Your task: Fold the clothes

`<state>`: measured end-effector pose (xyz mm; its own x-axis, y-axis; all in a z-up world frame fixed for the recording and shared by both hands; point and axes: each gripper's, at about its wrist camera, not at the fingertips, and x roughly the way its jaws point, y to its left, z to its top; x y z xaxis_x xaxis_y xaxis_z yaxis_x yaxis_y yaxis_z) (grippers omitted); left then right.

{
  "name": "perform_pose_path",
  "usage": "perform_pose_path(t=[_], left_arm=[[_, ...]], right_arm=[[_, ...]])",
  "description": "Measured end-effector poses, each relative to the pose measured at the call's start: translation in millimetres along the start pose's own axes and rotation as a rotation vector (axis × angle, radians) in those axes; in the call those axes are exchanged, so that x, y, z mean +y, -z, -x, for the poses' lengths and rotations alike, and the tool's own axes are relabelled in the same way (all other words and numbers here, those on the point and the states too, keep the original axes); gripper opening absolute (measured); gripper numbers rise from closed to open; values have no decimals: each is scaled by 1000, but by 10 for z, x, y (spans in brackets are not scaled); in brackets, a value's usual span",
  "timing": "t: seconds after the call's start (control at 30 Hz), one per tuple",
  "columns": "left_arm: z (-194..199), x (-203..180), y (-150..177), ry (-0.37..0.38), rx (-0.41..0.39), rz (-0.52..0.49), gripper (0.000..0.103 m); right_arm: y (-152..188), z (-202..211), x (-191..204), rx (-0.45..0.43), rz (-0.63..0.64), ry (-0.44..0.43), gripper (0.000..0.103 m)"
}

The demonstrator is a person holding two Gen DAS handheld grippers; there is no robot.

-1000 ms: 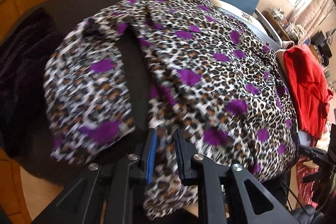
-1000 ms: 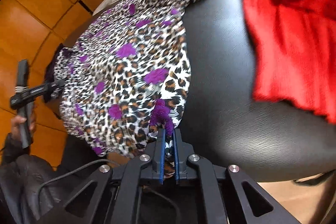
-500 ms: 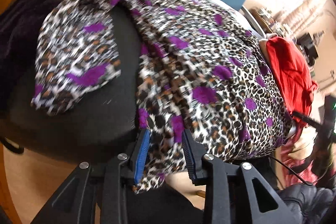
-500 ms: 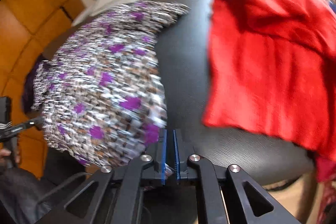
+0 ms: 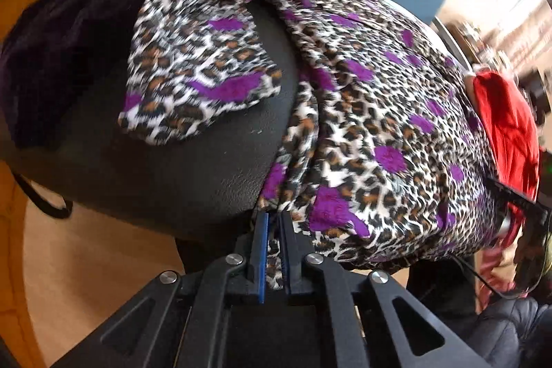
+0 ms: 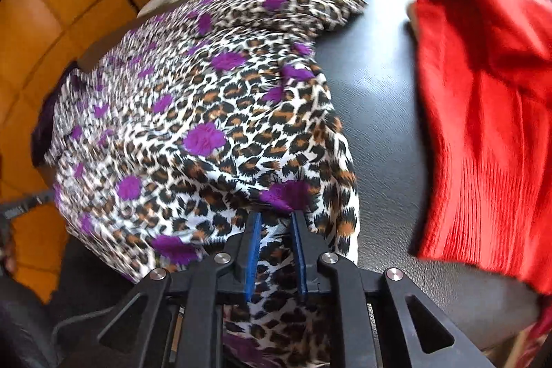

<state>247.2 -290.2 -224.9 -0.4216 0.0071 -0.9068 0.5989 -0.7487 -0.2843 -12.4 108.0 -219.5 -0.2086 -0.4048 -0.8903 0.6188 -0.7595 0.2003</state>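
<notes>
The left claw (image 5: 273, 223), gaping half a second ago, now pinches the near left hem of the purple-spotted leopard-print fabric garment (image 5: 372, 112) spread ahead on the black leather-textured table (image 5: 179, 168). The right claw (image 6: 276, 219), clamped before, has parted around the right hem; that corner looks released.
</notes>
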Motion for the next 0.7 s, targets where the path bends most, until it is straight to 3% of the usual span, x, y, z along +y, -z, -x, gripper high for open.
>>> perform_pose_path(t=[0.03,0.07,0.2,0.3,0.43,0.7], left_arm=[[31,54,-22,32,-15,41,7],[71,123,-48,71,-36,92,14],[270,517,-159,190,-159,335,26],[359,734,-219,110,-231,429,32],[372,841,-326,-30,-253,419,34],[117,690,-578,-130,-233,337,34]], right_arm=[[-10,-6,4,2,-3,-3,17],[-19,-9,25,3,5,0,21],[-88,26,205,-13,54,42,41],[-201,23,339,-47,85,41,42],[-363,7,513,-96,125,29,58],[-512,-234,706,-97,135,-20,59]])
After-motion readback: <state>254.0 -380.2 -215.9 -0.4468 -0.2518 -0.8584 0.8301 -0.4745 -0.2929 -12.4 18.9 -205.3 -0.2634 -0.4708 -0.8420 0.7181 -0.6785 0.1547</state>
